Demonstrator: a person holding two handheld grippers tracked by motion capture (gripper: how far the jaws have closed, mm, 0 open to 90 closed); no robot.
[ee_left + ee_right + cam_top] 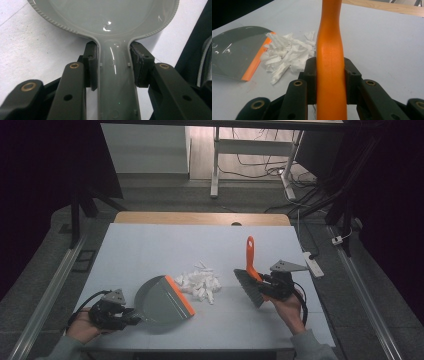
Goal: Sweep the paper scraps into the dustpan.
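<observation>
A grey dustpan with an orange lip lies on the white table cover, its lip facing a pile of white paper scraps. My left gripper is shut on the dustpan's grey handle, the pads pressing both sides. My right gripper is shut on the orange handle of a hand brush, whose grey bristles hang just right of the scraps. The scraps and the dustpan lie to the left in the right gripper view.
The white cover ends at a wooden table edge at the back. A white power strip lies off the right side. Desk legs and cables stand on the floor beyond.
</observation>
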